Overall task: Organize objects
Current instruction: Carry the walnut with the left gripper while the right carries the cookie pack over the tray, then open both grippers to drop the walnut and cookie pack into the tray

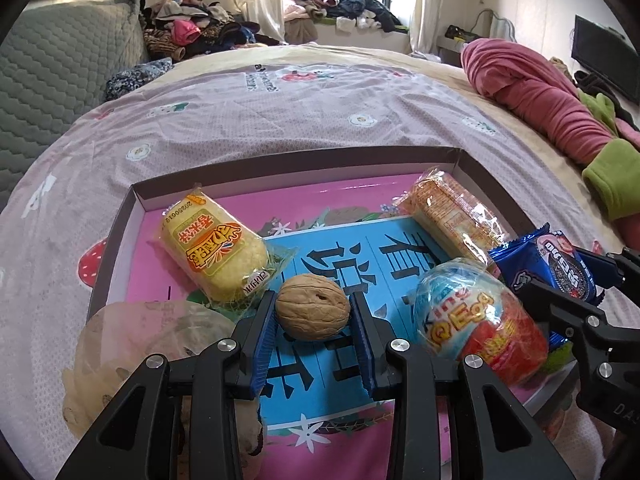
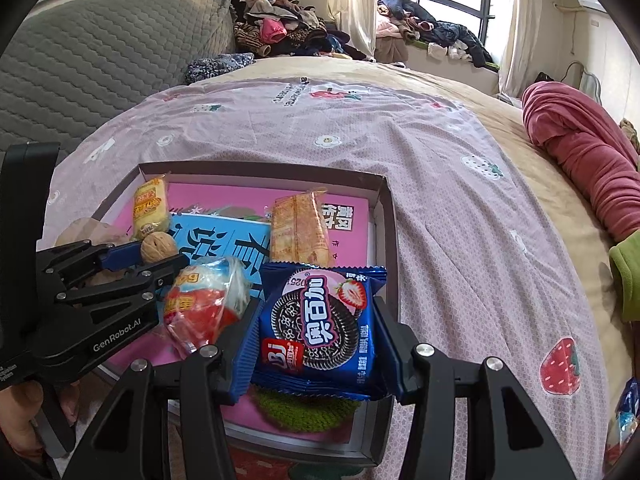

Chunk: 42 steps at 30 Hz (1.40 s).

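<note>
Between left claw (image 1: pixel 313 322) pads, tan wrinkled walnut (image 1: pixel 312 306)

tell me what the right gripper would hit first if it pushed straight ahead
Probably the pink printed floor of the box, just past the blue cookie packet that the right gripper already holds. The orange cracker pack lies further ahead; depth is unclear.
</note>
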Tool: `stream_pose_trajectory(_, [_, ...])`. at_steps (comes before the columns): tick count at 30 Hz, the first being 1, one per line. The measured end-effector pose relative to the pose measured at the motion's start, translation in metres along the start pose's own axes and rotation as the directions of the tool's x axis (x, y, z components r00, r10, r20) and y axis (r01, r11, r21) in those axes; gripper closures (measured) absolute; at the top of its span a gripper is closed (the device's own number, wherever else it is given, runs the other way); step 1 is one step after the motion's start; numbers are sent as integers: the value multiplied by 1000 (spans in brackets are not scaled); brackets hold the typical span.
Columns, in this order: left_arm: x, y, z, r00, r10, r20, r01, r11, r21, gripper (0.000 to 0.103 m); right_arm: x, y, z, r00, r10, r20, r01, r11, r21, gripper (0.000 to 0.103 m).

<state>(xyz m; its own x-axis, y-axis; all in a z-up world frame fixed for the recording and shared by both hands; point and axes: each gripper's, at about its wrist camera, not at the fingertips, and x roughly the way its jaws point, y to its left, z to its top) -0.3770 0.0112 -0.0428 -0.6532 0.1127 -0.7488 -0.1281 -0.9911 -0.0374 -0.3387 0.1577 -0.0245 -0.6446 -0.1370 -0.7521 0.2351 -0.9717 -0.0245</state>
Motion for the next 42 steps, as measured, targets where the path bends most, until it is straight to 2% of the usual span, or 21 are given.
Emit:
stream_pose_trajectory(16, [1, 2, -1, 1000, 6, 1, -6, 1000, 7, 65, 5, 0, -2, 1000, -6, -19, 6, 1000, -13, 50])
stream_pose_trajectory(22, [0, 0, -1, 1000, 10, -9, -10, 1000, 9, 52, 2, -2, 0, 1000, -12, -10, 12, 1000, 2, 49])
stream_pose_trajectory(26, [-2, -3, 0, 1000, 12, -12, -12, 1000, 14, 38, -3, -4, 2, 1000, -11, 4, 11, 1000, 13, 44])
stream_pose_trajectory(31, [-9, -6, 0, 1000, 20, -4, -20, 1000, 15, 28, -10, -10, 4, 999, -17, 29, 16, 999, 36, 36])
stream_pose_trajectory(36, [-17, -7, 3, 1000, 2, 3, -2, 1000, 5, 26, -22, -19, 7, 997, -26, 67, 21, 997, 68, 28])
stream_pose_trajectory(42, [-28, -8, 6, 1000, -15, 20, 15, 1000, -1, 25, -34, -25, 10, 994, -29, 101, 20, 995, 95, 24])
